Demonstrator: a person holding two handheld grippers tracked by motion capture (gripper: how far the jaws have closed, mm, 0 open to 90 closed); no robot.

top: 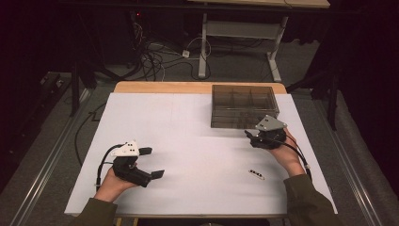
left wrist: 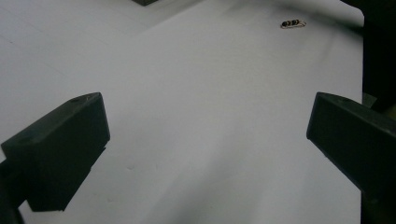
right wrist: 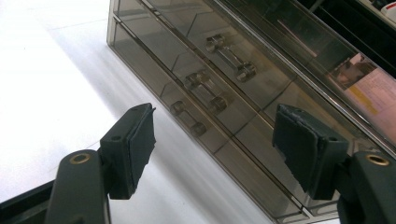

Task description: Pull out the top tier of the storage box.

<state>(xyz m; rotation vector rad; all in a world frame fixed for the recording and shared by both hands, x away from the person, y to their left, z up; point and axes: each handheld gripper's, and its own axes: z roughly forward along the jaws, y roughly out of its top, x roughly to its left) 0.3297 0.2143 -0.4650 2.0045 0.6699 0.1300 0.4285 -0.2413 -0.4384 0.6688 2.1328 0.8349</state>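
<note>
Smoked clear drawer box (top: 243,106) at counter's (top: 188,165) 1 o'clock, three drawers shut, contents unclear. Right claw (right wrist: 215,140) wide, empty, facing drawer handles (right wrist: 231,58). Left claw (left wrist: 205,140) wide, empty, at 8 o'clock. Small beaded clip (top: 257,173) at 4 o'clock.

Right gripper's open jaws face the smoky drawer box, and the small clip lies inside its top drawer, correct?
Not quite. The small clip lies on the bare white table, near the person's right forearm, as the high view shows. The right gripper does face the drawer box, jaws open.
</note>
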